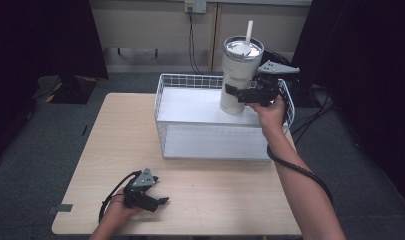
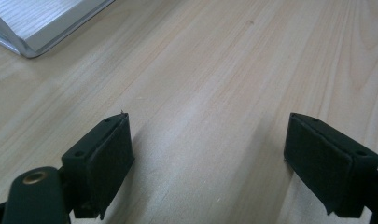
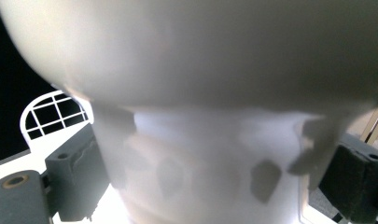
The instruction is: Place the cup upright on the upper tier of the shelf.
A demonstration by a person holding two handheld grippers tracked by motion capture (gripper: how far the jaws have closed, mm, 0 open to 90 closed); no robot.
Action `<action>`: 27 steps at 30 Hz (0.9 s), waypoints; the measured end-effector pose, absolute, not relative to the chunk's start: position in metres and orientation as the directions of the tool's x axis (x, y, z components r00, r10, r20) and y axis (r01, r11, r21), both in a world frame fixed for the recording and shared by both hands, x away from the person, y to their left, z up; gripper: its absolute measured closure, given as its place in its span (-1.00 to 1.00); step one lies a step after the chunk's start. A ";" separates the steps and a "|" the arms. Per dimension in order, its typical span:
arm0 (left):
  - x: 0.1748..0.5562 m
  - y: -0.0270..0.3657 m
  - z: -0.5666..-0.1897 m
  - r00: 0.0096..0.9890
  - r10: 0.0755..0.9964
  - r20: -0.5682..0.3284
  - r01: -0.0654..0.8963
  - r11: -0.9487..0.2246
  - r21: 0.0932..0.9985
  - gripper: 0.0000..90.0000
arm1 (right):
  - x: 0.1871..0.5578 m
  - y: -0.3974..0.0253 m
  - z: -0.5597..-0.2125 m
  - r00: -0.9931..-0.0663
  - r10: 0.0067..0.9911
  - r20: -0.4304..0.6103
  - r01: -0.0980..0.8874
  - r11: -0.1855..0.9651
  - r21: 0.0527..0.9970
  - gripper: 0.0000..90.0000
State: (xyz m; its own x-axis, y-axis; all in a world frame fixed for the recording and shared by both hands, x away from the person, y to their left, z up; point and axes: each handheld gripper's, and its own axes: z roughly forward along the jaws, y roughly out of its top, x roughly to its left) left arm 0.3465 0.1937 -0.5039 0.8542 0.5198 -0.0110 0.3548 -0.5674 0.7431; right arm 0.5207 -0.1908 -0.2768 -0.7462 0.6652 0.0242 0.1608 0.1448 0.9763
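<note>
Nearest, the left gripper [image 1: 149, 196] is rested on the table [image 1: 215, 200], jaws spread wide over bare wood and holding nothing.

Farther off, the right gripper [image 1: 240, 93] is set around the narrow lower part of the tumbler [image 1: 238, 75], a jaw on either side; whether the pads actually press it cannot be told. The tumbler is stood upright on the rack [image 1: 190, 107], directly ahead of those jaws, its long axis vertical, lid and straw [image 1: 249, 32] pointing up.

A slip or a tip is judged the main risk: the wall is smooth, the grip sits low, and most of the tumbler's bulk lies above the jaws.
</note>
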 end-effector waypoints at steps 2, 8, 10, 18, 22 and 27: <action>0.346 0.194 -0.504 0.854 0.520 -0.011 0.355 -0.567 0.743 -0.67 | 0.521 -0.191 -0.277 -0.748 0.664 0.019 0.162 0.154 0.975 -0.79; 0.346 0.194 -0.504 0.854 0.521 -0.011 0.355 -0.567 0.743 -0.67 | 0.519 -0.192 -0.278 -0.745 0.667 -0.005 0.157 0.183 0.971 -0.79; 0.346 0.194 -0.504 0.854 0.520 -0.010 0.355 -0.567 0.743 -0.67 | 0.518 -0.193 -0.279 -0.745 0.667 -0.007 0.157 0.185 0.970 -0.79; 0.347 0.194 -0.504 0.854 0.520 -0.011 0.354 -0.567 0.744 -0.67 | 0.513 -0.196 -0.282 -0.741 0.671 -0.025 0.167 0.220 0.961 -0.78; 0.346 0.194 -0.504 0.854 0.521 -0.010 0.355 -0.567 0.743 -0.67 | 0.511 -0.199 -0.283 -0.743 0.668 -0.034 0.167 0.234 0.958 -0.77; 0.347 0.194 -0.504 0.854 0.519 -0.011 0.355 -0.568 0.742 -0.67 | 0.507 -0.203 -0.285 -0.741 0.671 -0.030 0.174 0.234 0.957 -0.76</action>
State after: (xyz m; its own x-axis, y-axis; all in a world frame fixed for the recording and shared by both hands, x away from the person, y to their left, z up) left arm 0.3466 0.1939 -0.5039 0.8545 0.5193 -0.0110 0.3549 -0.5682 0.7425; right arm 0.5067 -0.2030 -0.2846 -0.7411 0.6707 -0.0298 0.1737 0.2344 0.9565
